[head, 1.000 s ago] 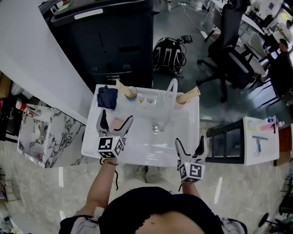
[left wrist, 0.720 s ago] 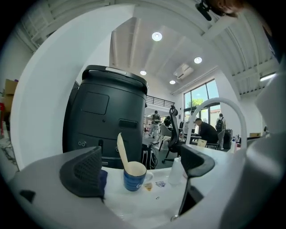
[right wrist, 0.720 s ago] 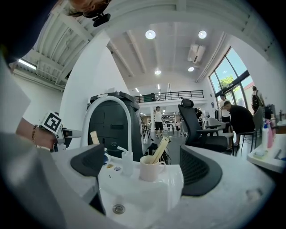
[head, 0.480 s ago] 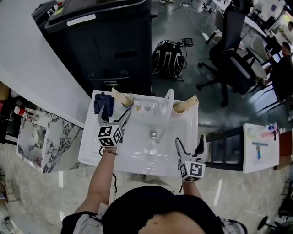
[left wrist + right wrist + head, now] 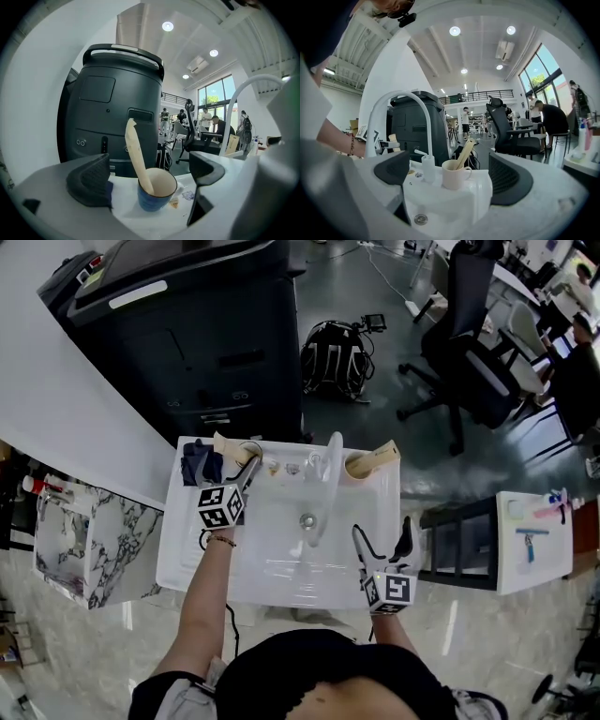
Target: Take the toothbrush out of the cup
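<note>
Our left tool (image 5: 147,163) is spread wide, framing the blue ceramic cup (image 5: 154,197) without touching it. The long beige toothbrush (image 5: 136,154) leans inside, not yet lifted. The right tool (image 5: 382,538) hangs released and empty at the white sink's (image 5: 281,568) near edge. Grasp and pull-out remain.

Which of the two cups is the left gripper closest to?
The blue cup, at the sink's back left: the left gripper's open jaws point straight at it. The cream cup sits beyond the tap.

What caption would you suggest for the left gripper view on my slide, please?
Open left gripper faces a blue cup holding a toothbrush on the white sink's ledge.
</note>
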### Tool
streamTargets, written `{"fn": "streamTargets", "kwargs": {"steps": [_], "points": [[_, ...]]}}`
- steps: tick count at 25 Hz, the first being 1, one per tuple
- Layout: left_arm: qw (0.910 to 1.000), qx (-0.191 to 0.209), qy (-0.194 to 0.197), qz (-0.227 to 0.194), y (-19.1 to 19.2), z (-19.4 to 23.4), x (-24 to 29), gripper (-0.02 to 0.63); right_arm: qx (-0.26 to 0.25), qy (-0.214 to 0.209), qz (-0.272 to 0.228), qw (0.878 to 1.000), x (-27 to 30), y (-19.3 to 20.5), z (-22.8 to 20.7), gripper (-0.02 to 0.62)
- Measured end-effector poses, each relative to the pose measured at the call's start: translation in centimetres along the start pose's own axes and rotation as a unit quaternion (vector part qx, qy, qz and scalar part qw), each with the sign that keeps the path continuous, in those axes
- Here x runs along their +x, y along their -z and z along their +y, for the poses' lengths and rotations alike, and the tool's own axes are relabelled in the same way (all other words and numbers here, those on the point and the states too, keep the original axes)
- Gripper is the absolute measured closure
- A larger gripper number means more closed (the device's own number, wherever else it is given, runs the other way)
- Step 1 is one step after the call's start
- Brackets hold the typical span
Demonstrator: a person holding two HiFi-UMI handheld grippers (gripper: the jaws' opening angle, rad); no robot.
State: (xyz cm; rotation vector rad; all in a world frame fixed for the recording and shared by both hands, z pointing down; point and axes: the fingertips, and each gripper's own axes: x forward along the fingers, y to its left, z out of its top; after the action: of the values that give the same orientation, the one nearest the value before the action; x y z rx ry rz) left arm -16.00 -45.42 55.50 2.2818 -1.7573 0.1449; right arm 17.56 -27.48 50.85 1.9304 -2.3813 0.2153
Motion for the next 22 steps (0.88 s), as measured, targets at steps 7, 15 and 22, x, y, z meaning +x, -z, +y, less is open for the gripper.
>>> {"fn": "streamTargets", "kwargs": {"steps": [7,15,22], "points": [[0.9996,0.005,-0.006,0.029,1.4,0.6,2.5,0.14,-0.004,0.002,-0.006,1.0,0.6,0.0,-1.0,0.075],[0.9997,-0.002,-0.003,0.024,1.1,0.9,2.7,0.566,0.007,0.013,0.004,1.0,0.3,0.3,-2.0,0.075],[0.9997,-0.006,-0.012,-0.022,-2.0,0.9,0.8,0.568,0.004,0.013,0.005,1.0,0.3,0.4,-2.0,0.075]]}}
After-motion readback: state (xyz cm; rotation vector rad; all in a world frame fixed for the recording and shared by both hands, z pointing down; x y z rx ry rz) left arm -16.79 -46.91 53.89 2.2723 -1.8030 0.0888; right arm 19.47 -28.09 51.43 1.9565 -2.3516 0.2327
